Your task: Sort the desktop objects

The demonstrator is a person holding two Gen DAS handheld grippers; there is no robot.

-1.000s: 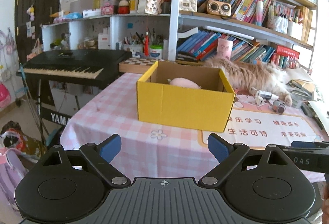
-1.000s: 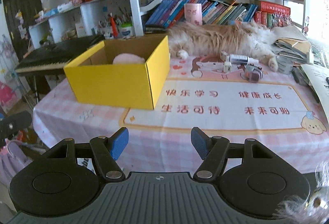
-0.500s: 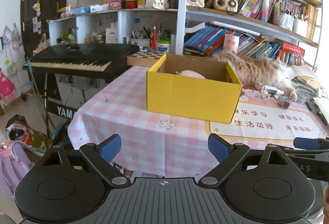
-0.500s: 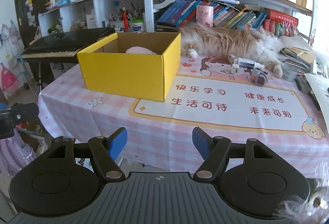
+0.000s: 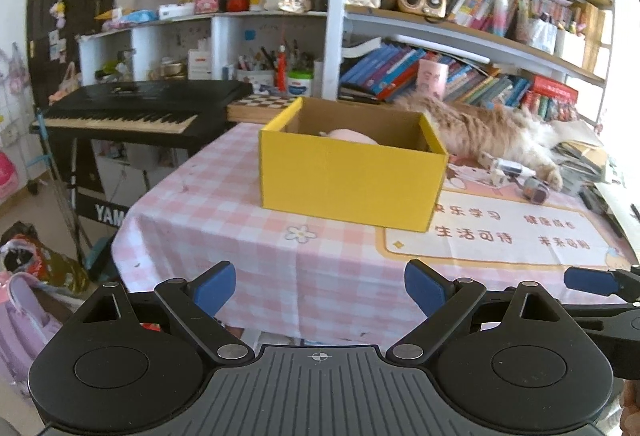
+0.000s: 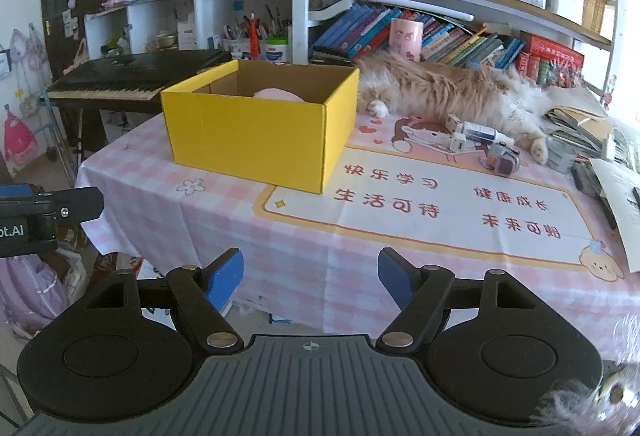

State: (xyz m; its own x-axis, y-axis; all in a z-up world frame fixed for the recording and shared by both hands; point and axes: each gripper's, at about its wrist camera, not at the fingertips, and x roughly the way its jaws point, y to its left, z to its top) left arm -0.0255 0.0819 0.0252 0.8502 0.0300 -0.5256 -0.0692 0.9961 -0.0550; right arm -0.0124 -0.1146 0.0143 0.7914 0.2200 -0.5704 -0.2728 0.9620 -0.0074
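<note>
Both cameras have drawn back from the table (image 6: 304,284) since a second ago, so its near edge now shows. Nearest, the left gripper (image 5: 320,290) hangs before that edge, jaws wide with nothing between them. The right gripper (image 6: 310,278) is opening, also empty. Farther in, toward the table's left edge, stands the yellow box (image 6: 256,139) with a pink soft thing (image 6: 278,94) inside. Near the far right corner lie a small white box (image 6: 470,133) and a little grey gadget (image 6: 503,160), just before a stretched-out cat (image 6: 448,91).
</note>
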